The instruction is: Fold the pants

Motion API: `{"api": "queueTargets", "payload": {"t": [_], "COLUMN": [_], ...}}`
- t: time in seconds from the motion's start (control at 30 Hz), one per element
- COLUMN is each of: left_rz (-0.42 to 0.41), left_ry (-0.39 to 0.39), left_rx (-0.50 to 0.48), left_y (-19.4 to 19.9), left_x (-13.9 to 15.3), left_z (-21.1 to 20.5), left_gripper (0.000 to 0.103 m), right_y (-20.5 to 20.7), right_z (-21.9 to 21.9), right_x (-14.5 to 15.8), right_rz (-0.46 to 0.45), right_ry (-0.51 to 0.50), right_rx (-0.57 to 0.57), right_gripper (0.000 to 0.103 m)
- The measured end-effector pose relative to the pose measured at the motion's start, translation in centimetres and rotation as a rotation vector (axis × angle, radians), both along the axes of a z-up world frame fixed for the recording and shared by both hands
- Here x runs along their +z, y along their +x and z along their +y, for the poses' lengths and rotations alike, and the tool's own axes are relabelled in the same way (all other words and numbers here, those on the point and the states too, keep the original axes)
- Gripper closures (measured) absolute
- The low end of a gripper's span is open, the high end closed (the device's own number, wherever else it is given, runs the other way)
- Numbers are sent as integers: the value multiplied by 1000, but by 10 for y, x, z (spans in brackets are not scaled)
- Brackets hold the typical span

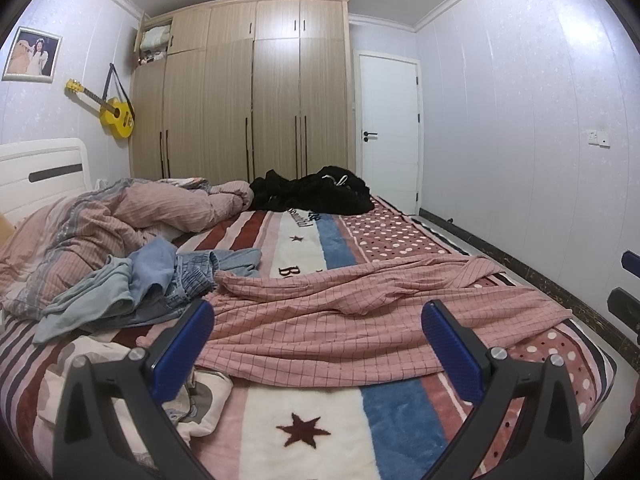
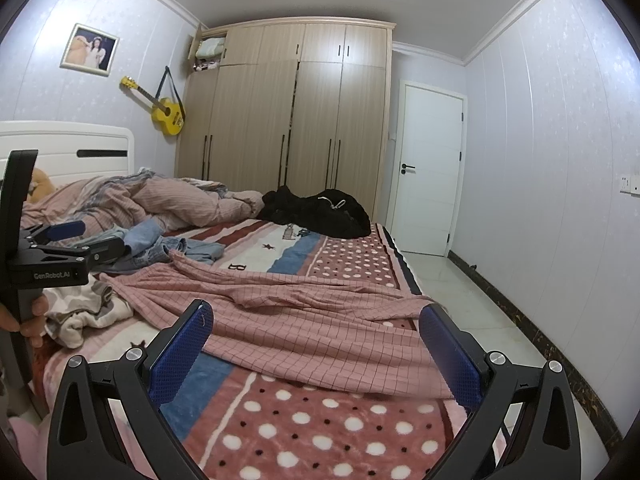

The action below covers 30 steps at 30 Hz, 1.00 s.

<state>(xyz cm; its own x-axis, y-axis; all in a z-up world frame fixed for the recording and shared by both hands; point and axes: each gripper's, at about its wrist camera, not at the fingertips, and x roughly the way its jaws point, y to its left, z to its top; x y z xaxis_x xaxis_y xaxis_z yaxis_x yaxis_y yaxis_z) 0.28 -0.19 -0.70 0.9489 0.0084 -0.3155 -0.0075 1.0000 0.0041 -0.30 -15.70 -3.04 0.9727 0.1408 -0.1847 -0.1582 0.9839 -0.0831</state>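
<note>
Left gripper (image 1: 318, 322) and right gripper (image 2: 316, 322) both had jaws spread wide, gripping nothing, hovering over the near bed edge. Pink checked pants (image 1: 360, 312) lay rumpled across the patterned blanket (image 1: 300, 420), just beyond both. Blue clothes (image 1: 160, 276) sat far left.

the pants (image 1: 352, 320) lie spread across the near part of the bed (image 1: 304, 432), crosswise, rumpled. to their left sits a heap of other clothes (image 1: 160, 280), touching their edge. behind that heap a bunched quilt (image 1: 120, 216) lies toward the headboard (image 1: 44, 168). a dark garment pile (image 1: 316, 194) rests at the bed's far side, before the wardrobe (image 1: 248, 92). the door (image 1: 390, 132) stands right of the wardrobe. a guitar (image 1: 114, 114) hangs on the left wall.
</note>
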Motion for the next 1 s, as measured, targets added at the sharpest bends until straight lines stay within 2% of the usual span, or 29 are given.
{"api": "queueTargets", "payload": {"t": [0.17, 0.33, 0.5, 0.63, 0.8, 0.87, 1.0], "left_rz": [29, 61, 65, 170, 329, 388, 472], "left_ry": [-22, 6, -58, -115, -161, -221, -330], "left_rx": [0, 26, -12, -28, -1, -14, -54], "left_y": [12, 33, 47, 66, 90, 99, 114], "left_x": [-6, -15, -22, -38, -74, -91, -117], "left_z": [5, -2, 3, 20, 34, 39, 39], "left_gripper": [1, 1, 1, 1, 1, 1, 1], "right_y": [9, 23, 48, 69, 93, 102, 115], "right_z": [-5, -14, -29, -47, -76, -84, -91], "right_x": [-7, -18, -30, -49, -78, -90, -107], "right_rz": [8, -14, 26, 95, 234, 282, 341], "right_ry": [30, 39, 65, 102, 266, 313, 317], "right_rx": [18, 17, 33, 13, 60, 67, 39], "right_gripper": [0, 0, 0, 0, 0, 0, 0]}}
